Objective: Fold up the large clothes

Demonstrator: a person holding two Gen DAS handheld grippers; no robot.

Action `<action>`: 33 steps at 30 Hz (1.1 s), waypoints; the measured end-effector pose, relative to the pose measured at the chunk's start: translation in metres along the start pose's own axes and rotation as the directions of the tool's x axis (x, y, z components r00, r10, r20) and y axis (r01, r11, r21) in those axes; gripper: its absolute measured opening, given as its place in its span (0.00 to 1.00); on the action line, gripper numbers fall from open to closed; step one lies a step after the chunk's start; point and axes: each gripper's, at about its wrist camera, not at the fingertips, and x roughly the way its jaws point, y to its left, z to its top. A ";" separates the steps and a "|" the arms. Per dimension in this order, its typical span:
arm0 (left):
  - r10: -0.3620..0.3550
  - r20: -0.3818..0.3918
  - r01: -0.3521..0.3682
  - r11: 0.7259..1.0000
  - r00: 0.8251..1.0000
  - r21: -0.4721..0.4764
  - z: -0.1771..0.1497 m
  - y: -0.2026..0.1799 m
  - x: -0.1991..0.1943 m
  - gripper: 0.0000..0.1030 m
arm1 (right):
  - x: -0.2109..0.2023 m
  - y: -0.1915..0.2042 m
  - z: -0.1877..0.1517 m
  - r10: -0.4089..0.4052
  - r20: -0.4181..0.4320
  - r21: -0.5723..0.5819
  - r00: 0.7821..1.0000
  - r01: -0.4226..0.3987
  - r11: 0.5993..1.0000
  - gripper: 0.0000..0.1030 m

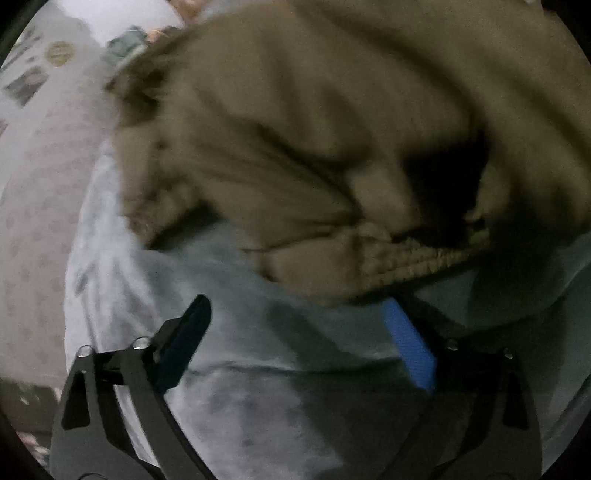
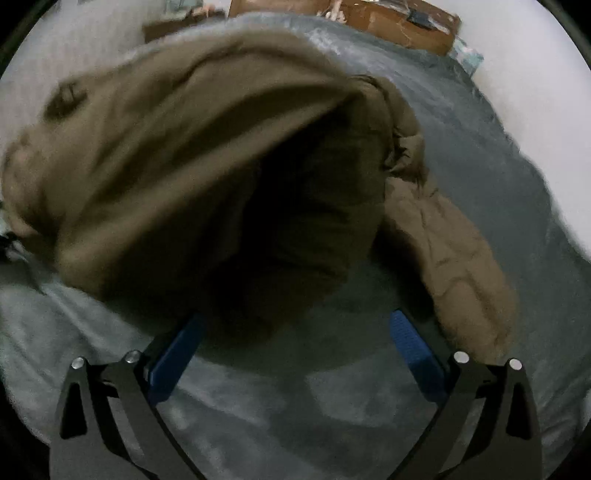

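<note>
the brown padded jacket [image 1: 332, 122] lay heaped on a grey fleecy blanket [image 1: 240, 387], blurred in both views. in the left wrist view it filled the upper and right part of the picture, its ribbed hem [image 1: 399, 258] lying nearest the camera on the blanket, with a dark fold or opening just above that hem. the left gripper [image 1: 299, 310] pointed steeply down at the blanket with its jaws spread wide and nothing between them; its right blue pad [image 1: 408, 347] sat just beside the hem's lower edge, and whether the tip touched the cloth i could not tell. its left finger [image 1: 184, 339] stood over bare blanket, apart from the jacket. past the blanket on the left was a pale patterned cloth [image 1: 33, 206].

in the right wrist view the jacket [image 2: 177, 155] bulged over the middle and left, a deep shadowed hollow underneath, and one sleeve [image 2: 454, 254] trailed down the right side on the blanket [image 2: 295, 417]. the right gripper [image 2: 297, 325] was also wide open and empty, the left blue pad [image 2: 173, 358] close under the jacket's dark lower edge, the right pad [image 2: 413, 350] just beside the sleeve's end, neither clamped on cloth. at the far top edge stood a brown cardboard box [image 2: 391, 26]
</note>
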 end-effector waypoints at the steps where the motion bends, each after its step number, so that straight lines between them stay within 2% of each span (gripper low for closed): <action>1: 0.032 0.000 -0.032 0.999 0.999 0.029 0.003 -0.008 0.007 0.88 | 0.003 0.002 0.005 -0.016 0.010 -0.005 1.000 0.016 1.000 0.98; 3: 0.053 0.041 -0.055 0.997 0.998 0.049 0.011 -0.014 0.008 0.88 | 0.006 0.002 0.019 -0.023 0.046 0.019 0.999 0.022 1.000 0.98; 4: 0.046 0.082 -0.048 0.999 0.996 0.019 0.020 -0.011 0.004 0.88 | 0.005 0.001 0.027 -0.004 0.084 0.044 0.996 0.000 0.999 0.98; 6: 0.024 0.171 -0.009 0.996 0.985 -0.086 0.037 0.004 -0.007 0.88 | 0.003 -0.001 0.039 -0.002 0.136 0.071 0.991 -0.007 0.997 0.98; 8: 0.023 0.249 0.031 0.977 0.968 -0.212 0.052 0.028 -0.018 0.88 | 0.002 -0.003 0.049 -0.005 0.175 0.078 0.985 -0.009 0.997 0.98; 9: 0.008 0.286 0.071 0.961 0.958 -0.266 0.060 0.041 -0.020 0.83 | 0.005 -0.008 0.054 0.001 0.190 0.092 0.982 -0.019 0.996 0.95; 10: -0.019 0.314 0.115 0.949 0.949 -0.293 0.066 0.049 -0.021 0.69 | 0.009 -0.013 0.057 0.020 0.199 0.108 0.980 -0.042 0.993 0.74; 11: -0.039 0.330 0.147 0.940 0.943 -0.309 0.070 0.054 -0.022 0.60 | 0.010 -0.018 0.063 0.038 0.202 0.122 0.979 -0.064 0.990 0.58; 12: -0.054 0.341 0.169 0.933 0.938 -0.316 0.072 0.057 -0.022 0.36 | 0.010 -0.020 0.066 0.028 0.202 0.131 0.979 -0.055 0.990 0.26; 13: -0.053 0.356 0.179 0.927 0.933 -0.329 0.075 0.062 -0.025 0.23 | 0.007 -0.027 0.069 0.014 0.214 0.160 0.977 -0.049 0.986 0.19; 15: -0.074 0.377 0.213 0.915 0.923 -0.342 0.074 0.069 -0.029 0.21 | -0.002 -0.040 0.070 0.051 0.252 0.209 0.966 -0.106 0.972 0.17; 19: -0.123 0.428 0.285 0.897 0.895 -0.339 0.065 0.080 -0.060 0.21 | -0.041 -0.053 0.063 0.087 0.359 0.255 0.929 -0.188 0.949 0.16; 22: -0.153 0.479 0.334 0.887 0.865 -0.320 0.052 0.091 -0.114 0.20 | -0.079 -0.057 0.052 0.141 0.441 0.251 0.886 -0.272 0.929 0.16; 23: -0.158 0.495 0.346 0.883 0.854 -0.316 0.047 0.095 -0.130 0.20 | -0.088 -0.059 0.049 0.160 0.450 0.244 0.878 -0.293 0.925 0.16; 24: -0.158 0.519 0.355 0.884 0.840 -0.305 0.042 0.098 -0.152 0.20 | -0.100 -0.062 0.042 0.178 0.467 0.239 0.866 -0.317 0.918 0.16; 27: -0.134 0.540 0.326 0.904 0.831 -0.277 0.030 0.102 -0.190 0.21 | -0.119 -0.069 0.026 0.260 0.472 0.219 0.842 -0.398 0.891 0.19; 28: -0.134 0.537 0.313 0.914 0.833 -0.257 0.021 0.100 -0.200 0.22 | -0.124 -0.071 0.019 0.277 0.468 0.201 0.839 -0.406 0.891 0.28; 29: -0.130 0.522 0.290 0.928 0.843 -0.236 0.013 0.095 -0.204 0.25 | -0.129 -0.071 0.013 0.272 0.464 0.191 0.843 -0.395 0.899 0.36; 30: -0.125 0.503 0.263 0.940 0.855 -0.215 -0.004 0.092 -0.204 0.31 | -0.133 -0.072 0.003 0.259 0.449 0.177 0.855 -0.369 0.912 0.57; 31: -0.118 0.492 0.250 0.945 0.863 -0.212 -0.013 0.089 -0.204 0.40 | -0.136 -0.074 -0.006 0.241 0.437 0.171 0.867 -0.342 0.924 0.73; 32: -0.099 0.472 0.220 0.953 0.876 -0.209 -0.027 0.084 -0.199 0.47 | -0.140 -0.077 -0.015 0.220 0.434 0.165 0.873 -0.318 0.934 0.76; 33: -0.081 0.465 0.197 0.958 0.882 -0.207 -0.032 0.081 -0.197 0.59 | -0.144 -0.081 -0.029 0.186 0.439 0.172 0.879 -0.286 0.943 0.76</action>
